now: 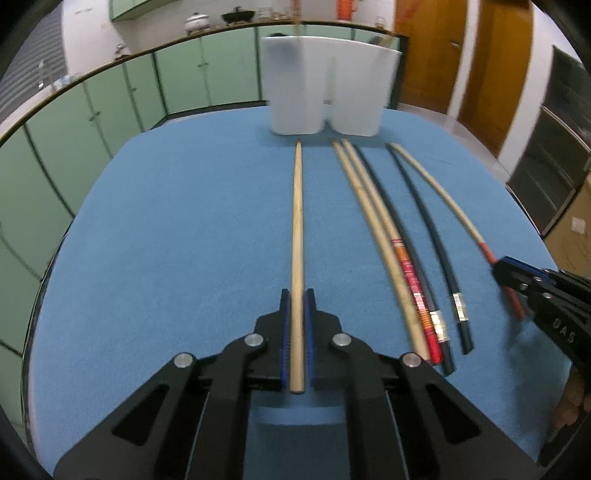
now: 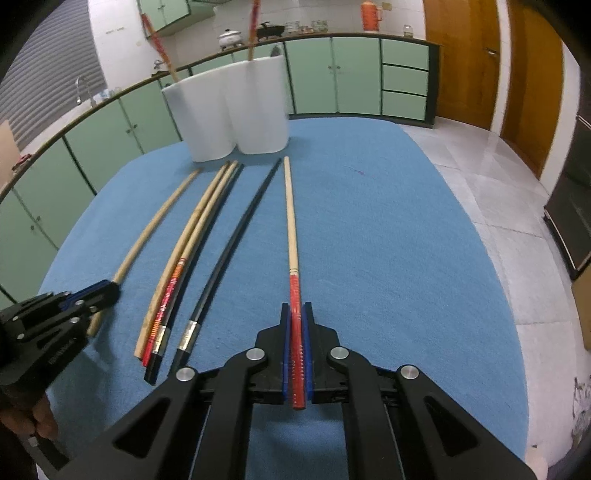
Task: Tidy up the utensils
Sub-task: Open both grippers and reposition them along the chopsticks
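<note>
My left gripper [image 1: 297, 295] is shut on the thick end of a plain wooden chopstick [image 1: 297, 221], whose tip points at the white two-part holder [image 1: 295, 92]. In the right wrist view the same left gripper [image 2: 109, 288] and plain chopstick [image 2: 147, 240] show at the left. My right gripper [image 2: 296, 308] is shut on the red end of a red-handled chopstick [image 2: 291, 229]. From the left wrist view, the right gripper [image 1: 504, 267] appears at the right edge. Between the two lie several more chopsticks [image 2: 195, 229], pale, red-patterned and black.
A blue cloth [image 2: 388, 258] covers the table. The holder [image 2: 221, 110] stands at its far edge with two chopsticks [image 2: 253, 26] upright in it. Green cabinets run behind, a tiled floor [image 2: 498, 192] lies to the right, and a person's hand [image 2: 40, 417] holds the left gripper.
</note>
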The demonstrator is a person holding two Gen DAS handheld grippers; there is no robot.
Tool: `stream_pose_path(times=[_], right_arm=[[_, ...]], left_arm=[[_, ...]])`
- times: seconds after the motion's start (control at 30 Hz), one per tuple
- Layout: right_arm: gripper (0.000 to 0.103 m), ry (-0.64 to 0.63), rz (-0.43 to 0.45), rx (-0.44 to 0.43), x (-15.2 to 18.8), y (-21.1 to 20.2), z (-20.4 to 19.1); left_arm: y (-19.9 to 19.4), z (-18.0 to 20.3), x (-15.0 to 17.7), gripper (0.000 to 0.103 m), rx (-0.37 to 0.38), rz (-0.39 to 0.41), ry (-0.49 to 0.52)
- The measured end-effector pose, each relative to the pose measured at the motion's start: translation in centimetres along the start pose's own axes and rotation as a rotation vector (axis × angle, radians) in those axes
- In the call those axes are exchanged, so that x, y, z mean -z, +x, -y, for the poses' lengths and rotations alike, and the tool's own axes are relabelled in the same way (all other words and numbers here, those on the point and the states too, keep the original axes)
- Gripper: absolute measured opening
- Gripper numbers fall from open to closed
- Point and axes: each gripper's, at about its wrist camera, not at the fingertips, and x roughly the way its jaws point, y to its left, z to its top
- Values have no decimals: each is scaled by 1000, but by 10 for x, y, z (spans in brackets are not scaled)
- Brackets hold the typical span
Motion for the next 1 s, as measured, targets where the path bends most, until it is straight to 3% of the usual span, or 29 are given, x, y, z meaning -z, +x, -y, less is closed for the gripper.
stream_pose_path(times=[0.47, 0.53, 0.57, 0.6, 1.0], right_arm=[[8, 52, 27, -18, -9, 8, 8], [13, 52, 37, -46, -5, 2, 10], [18, 50, 45, -55, -2, -1, 11], [23, 45, 47, -62, 1, -4, 12], [24, -36, 39, -67, 25, -21, 5]], left_arm=[[13, -12, -13, 9, -21, 6, -26], [11, -14, -11, 22, -14, 12, -27], [9, -15, -9, 41, -11, 15, -27], [7, -15, -6, 54, -9, 17, -25], [-11, -19, 16, 52, 5, 15, -19]])
